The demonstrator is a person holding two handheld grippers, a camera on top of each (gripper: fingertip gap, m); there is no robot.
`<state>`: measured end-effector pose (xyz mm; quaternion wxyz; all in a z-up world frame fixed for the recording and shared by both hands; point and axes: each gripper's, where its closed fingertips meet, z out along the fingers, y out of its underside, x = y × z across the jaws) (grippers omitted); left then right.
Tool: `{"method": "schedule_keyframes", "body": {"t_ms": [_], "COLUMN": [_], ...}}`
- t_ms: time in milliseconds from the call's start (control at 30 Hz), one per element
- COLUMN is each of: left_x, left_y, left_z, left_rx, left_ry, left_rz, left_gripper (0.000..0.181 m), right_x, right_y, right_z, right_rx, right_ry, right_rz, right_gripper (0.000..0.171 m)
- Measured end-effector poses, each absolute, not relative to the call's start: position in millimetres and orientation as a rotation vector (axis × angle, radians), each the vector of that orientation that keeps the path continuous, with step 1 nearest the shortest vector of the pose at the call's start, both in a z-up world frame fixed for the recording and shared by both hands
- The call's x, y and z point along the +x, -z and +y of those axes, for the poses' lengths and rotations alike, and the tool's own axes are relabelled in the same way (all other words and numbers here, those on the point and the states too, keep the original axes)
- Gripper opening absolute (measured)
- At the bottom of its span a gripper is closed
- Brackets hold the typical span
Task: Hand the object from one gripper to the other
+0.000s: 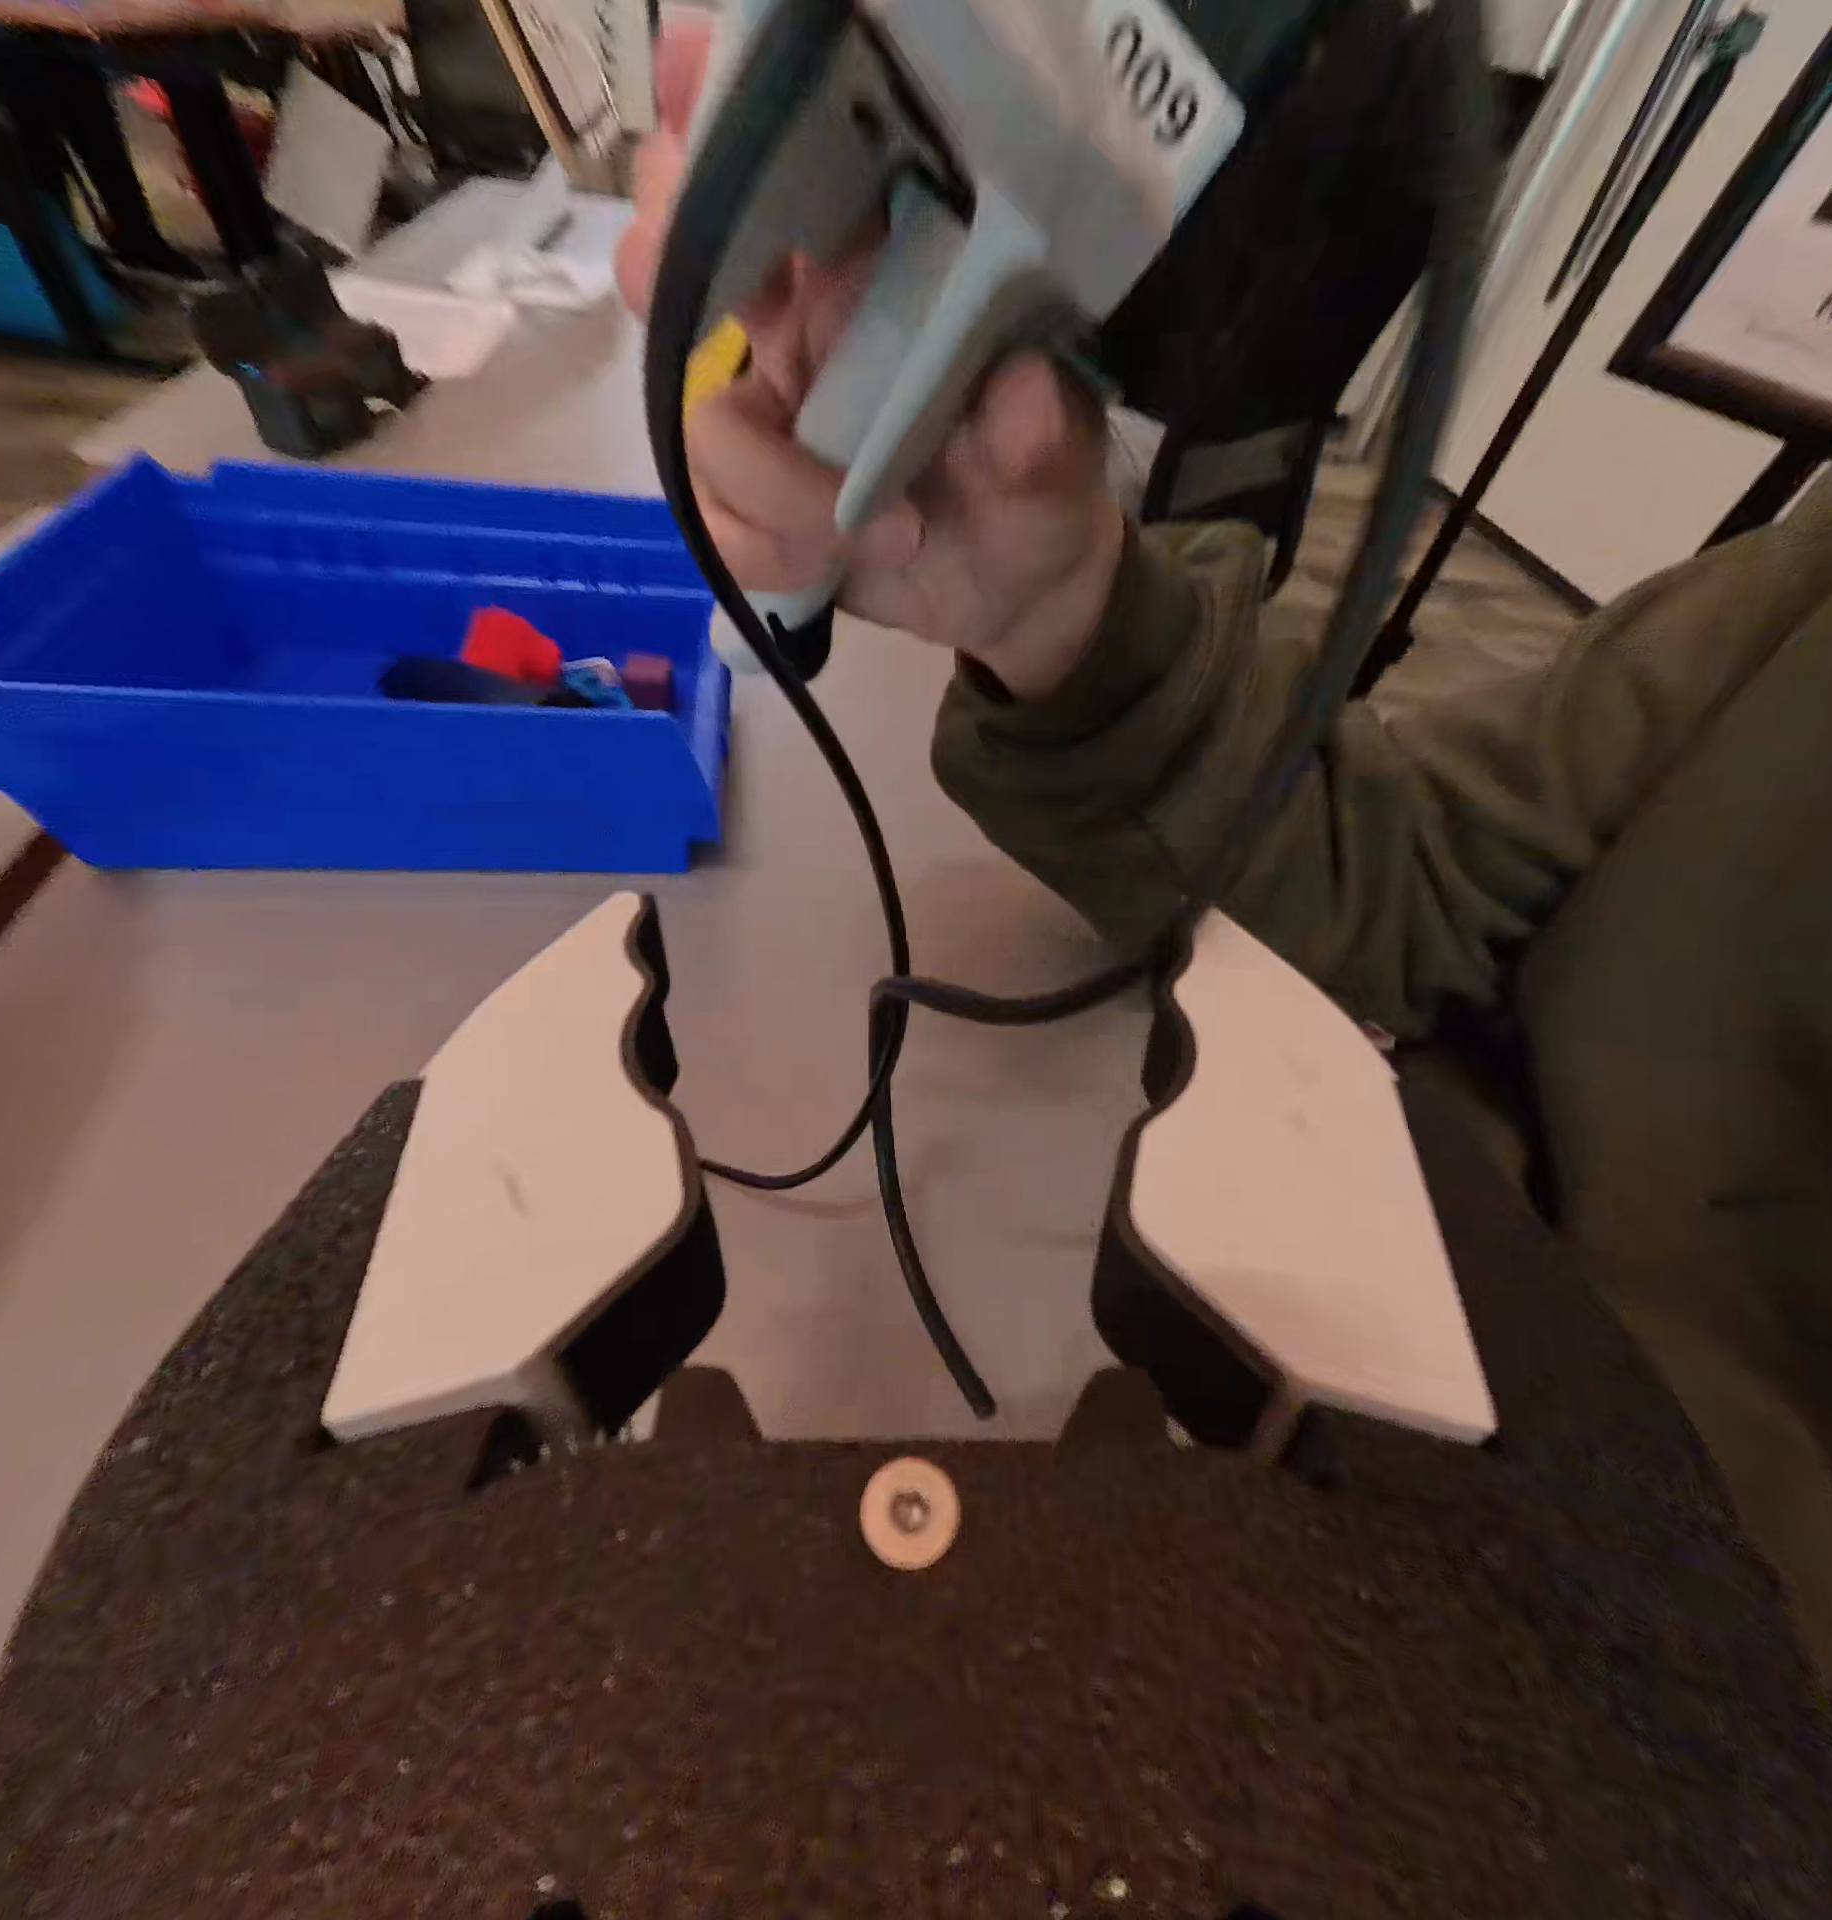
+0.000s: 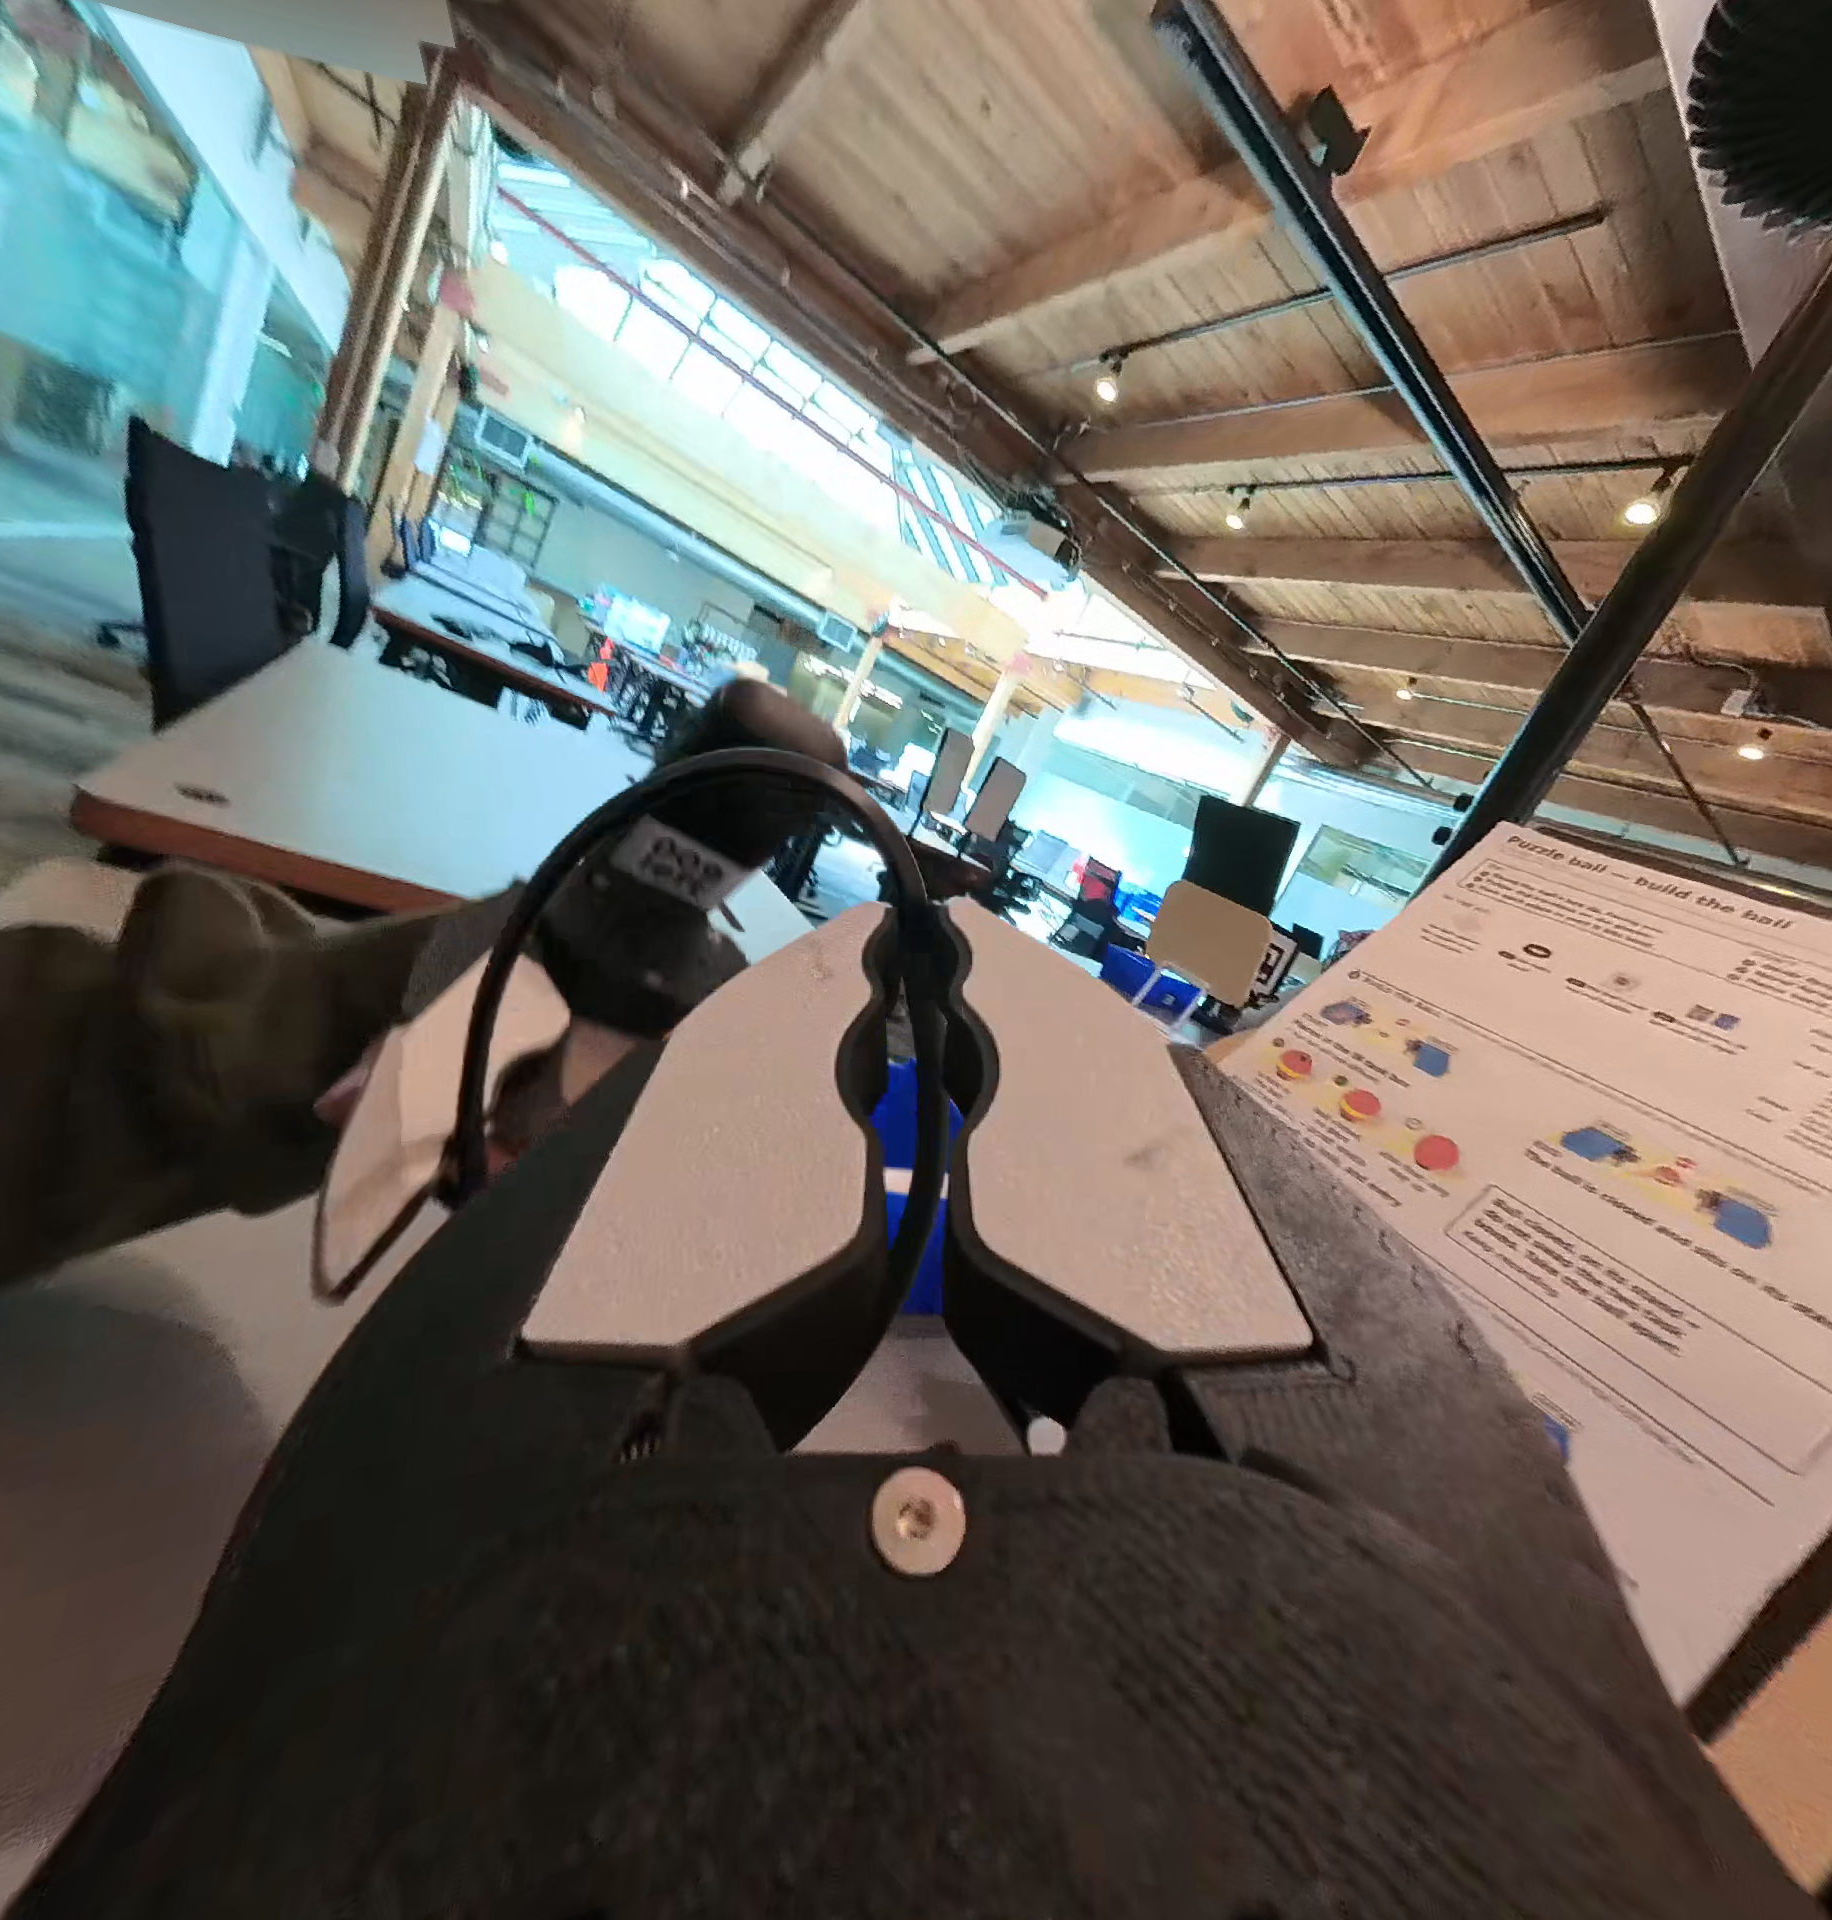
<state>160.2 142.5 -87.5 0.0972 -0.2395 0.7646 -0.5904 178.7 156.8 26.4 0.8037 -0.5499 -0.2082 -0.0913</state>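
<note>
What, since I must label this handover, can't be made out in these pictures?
- Right wrist view: the right gripper hides the lower end of the black tie, and whether it touches the left gripper.
- Left wrist view: motion blur and the hand hide where the right gripper pinches the tie.
- Left wrist view: the pieces in the blue bin are blurred, half behind its wall.

Both pictures bend at the edges. The left view is dim and soft, and the hand up top is blurry. The right view is brighter, with glare from skylights and small ceiling lamps.
</note>
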Motion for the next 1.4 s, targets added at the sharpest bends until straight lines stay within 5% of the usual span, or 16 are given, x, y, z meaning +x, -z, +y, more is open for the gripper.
{"method": "schedule_keyframes", "body": {"t_ms": [133, 400, 633, 767, 1033, 1100, 1233, 1333, 1400], "left_x": [161.3, 161.8, 180.8, 190.9, 199.1, 199.9, 201.3, 202.5, 203.8], "left_y": [118.4, 143.6, 151.0, 153.3, 119.8, 98.0, 64.1, 54.0, 53.3], "left_z": [123.0, 110.8, 94.9, 90.1, 109.1, 117.5, 142.8, 165.3, 178.3], "left_rx": [-0.654, -0.613, -0.72, -0.75, -0.816, -0.909, -1.083, -1.186, -1.23], "left_ry": [1.628, 1.556, 1.606, 1.613, 1.781, 1.969, 2.235, 2.29, 2.25], "left_rz": [2.418, 2.531, 2.468, 2.42, 2.233, 2.117, 1.883, 1.778, 1.746], "left_gripper": [0.087, 0.031, 0.034, 0.007, 0.005, 0.006, 0.005, 0.006, 0.006], "right_x": [174.1, 181.6, 181.8, 183.5, 223.7, 241.0, 263.1, 262.5, 248.7], "right_y": [-34.5, -44.1, -45.8, -45.8, -38.1, -24.8, 28.4, 42.6, 34.2], "right_z": [153.7, 144.8, 145.1, 144.1, 141.2, 144.2, 152.0, 149.2, 151.4], "right_rx": [-1.125, -1.067, -1.062, -1.064, -1.155, -1.248, -1.572, -1.656, -1.602], "right_ry": [0.133, 0.087, 0.087, 0.099, 0.233, 0.231, 0.067, -0.002, -0.024], "right_rz": [-0.423, -0.362, -0.349, -0.347, -0.184, -0.103, 0.018, 0.009, -0.056], "right_gripper": [0.005, 0.005, 0.006, 0.005, 0.006, 0.022, 0.084, 0.088, 0.074]}}
